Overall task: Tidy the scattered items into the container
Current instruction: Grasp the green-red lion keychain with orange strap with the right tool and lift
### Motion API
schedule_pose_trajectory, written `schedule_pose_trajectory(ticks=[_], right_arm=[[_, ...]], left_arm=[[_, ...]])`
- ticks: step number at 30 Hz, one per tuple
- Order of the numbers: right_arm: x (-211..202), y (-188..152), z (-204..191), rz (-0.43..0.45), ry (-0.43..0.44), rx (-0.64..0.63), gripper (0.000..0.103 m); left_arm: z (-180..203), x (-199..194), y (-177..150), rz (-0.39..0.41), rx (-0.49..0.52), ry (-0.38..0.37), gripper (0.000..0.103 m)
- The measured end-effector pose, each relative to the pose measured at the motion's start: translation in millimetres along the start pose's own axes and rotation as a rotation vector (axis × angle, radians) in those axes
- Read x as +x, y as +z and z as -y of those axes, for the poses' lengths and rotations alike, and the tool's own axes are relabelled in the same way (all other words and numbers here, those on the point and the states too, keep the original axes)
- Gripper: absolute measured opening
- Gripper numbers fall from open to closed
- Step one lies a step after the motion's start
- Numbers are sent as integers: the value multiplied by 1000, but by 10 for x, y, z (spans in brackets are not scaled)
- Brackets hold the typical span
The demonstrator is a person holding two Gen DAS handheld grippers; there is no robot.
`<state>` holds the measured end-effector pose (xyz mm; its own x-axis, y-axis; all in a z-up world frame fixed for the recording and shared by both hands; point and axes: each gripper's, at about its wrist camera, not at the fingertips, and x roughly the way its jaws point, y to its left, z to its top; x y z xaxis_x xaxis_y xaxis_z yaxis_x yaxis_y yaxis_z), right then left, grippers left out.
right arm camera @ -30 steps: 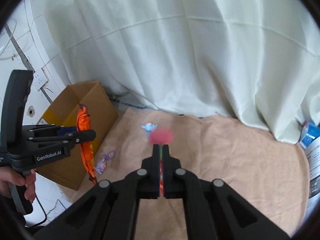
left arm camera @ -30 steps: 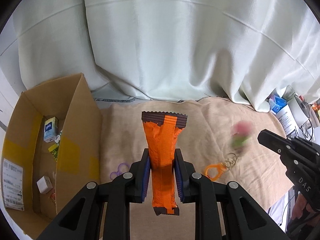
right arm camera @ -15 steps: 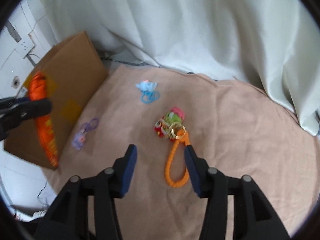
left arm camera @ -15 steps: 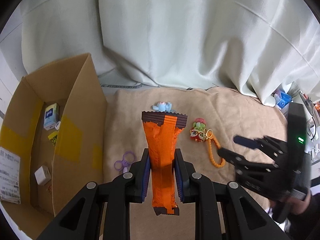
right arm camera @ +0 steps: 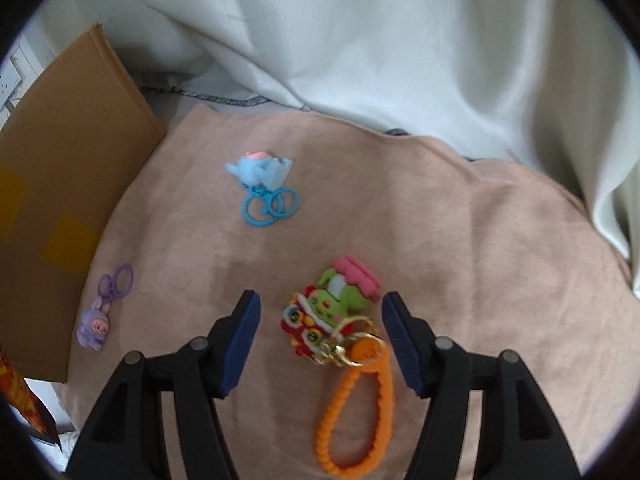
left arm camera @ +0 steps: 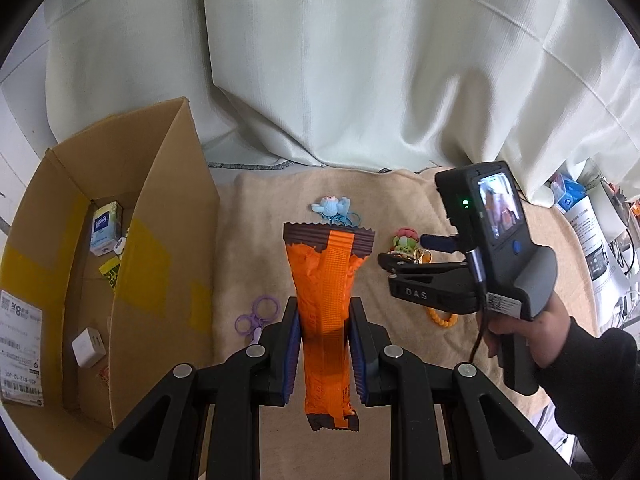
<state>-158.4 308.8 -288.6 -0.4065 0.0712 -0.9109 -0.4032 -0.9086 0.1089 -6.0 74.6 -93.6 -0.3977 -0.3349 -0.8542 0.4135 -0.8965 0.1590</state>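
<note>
Cardboard box (left arm camera: 168, 216) stands open at the beige cloth's (left arm camera: 256, 248) left edge, a small blue carton (left arm camera: 105, 229) inside. Beside it, the left gripper (left arm camera: 324, 344) is clamped on an upright orange snack wrapper (left arm camera: 326, 312). Further right, the right gripper (right arm camera: 320, 340) hangs wide apart, empty, straddling a green-and-red charm keychain with orange loop (right arm camera: 340, 344) mid-cloth.

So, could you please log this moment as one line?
left gripper: shut on orange wrapper | right gripper: open over lion keychain | cardboard box: open
</note>
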Motion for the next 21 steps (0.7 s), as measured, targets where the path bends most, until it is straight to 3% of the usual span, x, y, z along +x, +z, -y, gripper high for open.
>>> schedule_pose_trajectory(ticks=[1,6,9,10,11,14,16,19,20,21], right_arm=[[12,-14,-16,1,-8,-15,42],[-222,-133,-60,47,56,-48,39],[-639,-250,-1,128,82,12,33],[-776,-285,8,155,83,24,2],[-925,-319,14,185,84,29,1],[-1349,-416,10,258,78,30,1],[-1353,-421,15,227,108,21,1],[-1180,-435,9,193,67,6,3],[-1100,-445,31,168,70,16,12],[-1013,-449,43,151,77,33,28]], left_arm=[[0,9,-1,-4,0,0,23],[25,26,10,-4,2,-6,23],[42,26,35,1,-4,-15,23],[56,21,45,4,-4,-16,23],[69,18,53,5,-3,-17,23],[103,5,80,10,-3,-24,23],[115,22,84,8,-6,-31,23],[94,43,76,7,-19,-26,23],[79,45,74,5,-21,-23,23],[63,43,67,3,-23,-20,23]])
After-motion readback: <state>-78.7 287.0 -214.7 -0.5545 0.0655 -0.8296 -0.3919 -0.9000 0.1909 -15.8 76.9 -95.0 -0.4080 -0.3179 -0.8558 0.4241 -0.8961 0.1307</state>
